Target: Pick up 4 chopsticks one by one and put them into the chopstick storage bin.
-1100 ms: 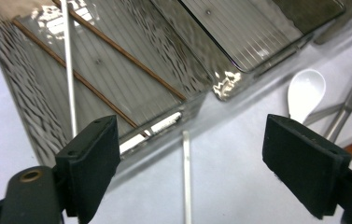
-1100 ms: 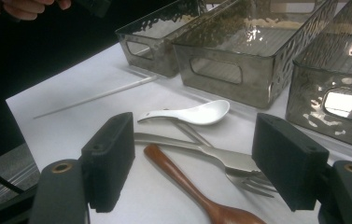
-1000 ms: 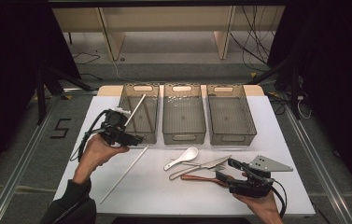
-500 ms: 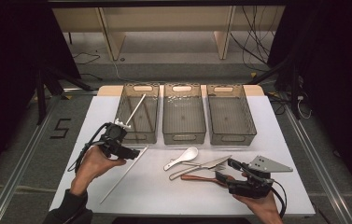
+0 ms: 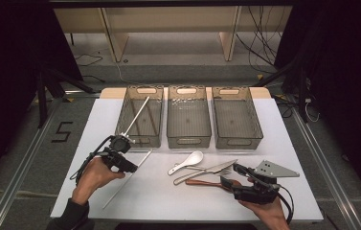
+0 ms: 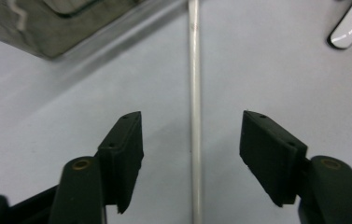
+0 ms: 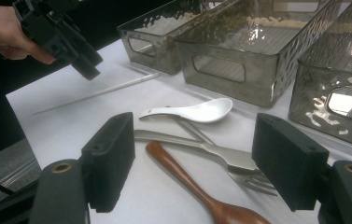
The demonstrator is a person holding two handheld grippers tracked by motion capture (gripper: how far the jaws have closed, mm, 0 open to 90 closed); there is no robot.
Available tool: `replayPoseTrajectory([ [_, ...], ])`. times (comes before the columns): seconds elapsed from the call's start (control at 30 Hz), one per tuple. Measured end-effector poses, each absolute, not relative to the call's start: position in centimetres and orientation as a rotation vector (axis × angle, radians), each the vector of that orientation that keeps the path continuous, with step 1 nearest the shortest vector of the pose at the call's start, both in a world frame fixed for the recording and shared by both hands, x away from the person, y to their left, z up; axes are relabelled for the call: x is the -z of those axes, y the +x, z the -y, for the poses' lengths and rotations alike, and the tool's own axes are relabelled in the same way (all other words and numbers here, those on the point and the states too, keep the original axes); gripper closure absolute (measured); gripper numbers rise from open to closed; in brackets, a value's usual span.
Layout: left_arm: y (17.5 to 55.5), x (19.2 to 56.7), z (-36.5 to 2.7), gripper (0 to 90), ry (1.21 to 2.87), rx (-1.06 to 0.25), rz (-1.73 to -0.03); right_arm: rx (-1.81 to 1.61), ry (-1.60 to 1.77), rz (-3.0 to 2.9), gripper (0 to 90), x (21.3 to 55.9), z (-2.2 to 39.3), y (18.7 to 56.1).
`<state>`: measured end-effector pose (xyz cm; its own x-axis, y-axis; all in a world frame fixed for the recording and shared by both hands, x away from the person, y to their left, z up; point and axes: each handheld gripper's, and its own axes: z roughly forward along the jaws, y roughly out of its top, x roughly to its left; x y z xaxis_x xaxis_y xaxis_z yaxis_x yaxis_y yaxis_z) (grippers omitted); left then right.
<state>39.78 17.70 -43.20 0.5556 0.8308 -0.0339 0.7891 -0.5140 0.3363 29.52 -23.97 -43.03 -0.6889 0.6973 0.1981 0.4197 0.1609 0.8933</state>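
Lying flat on the white surface (image 5: 159, 201), the thin white stick (image 6: 195, 140) sits just in front of the left bin (image 5: 140, 117) and runs between the two fingers (image 6: 127, 149) of the left gripper (image 5: 129, 165). Those fingers have just been closing, but they do not touch the stick yet; there is a gap on each side. To do this step well, the person should keep the stick in the middle of the gap, stay low near the surface, and squeeze slowly so the stick does not roll away. It is thin and smooth, so it may slip. A second white stick (image 5: 136, 115) leans in the left bin, so this one likely goes there too. The middle bin (image 5: 188, 120) and the right bin (image 5: 235, 117) stand beside it. The right gripper (image 5: 235, 178) waits with its fingers spread wide, holding nothing, over the white spoon (image 7: 197, 112), the fork (image 7: 220, 161) and the wooden spoon (image 7: 197, 189).
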Motion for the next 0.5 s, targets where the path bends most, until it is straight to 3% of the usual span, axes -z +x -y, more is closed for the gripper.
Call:
replayPoseTrajectory([
  [0.5,40.2,45.6,-17.3,65.8,2.578,-0.093,-1.329,-1.536,1.08,-2.184,30.7,43.1,23.9,29.5],
])
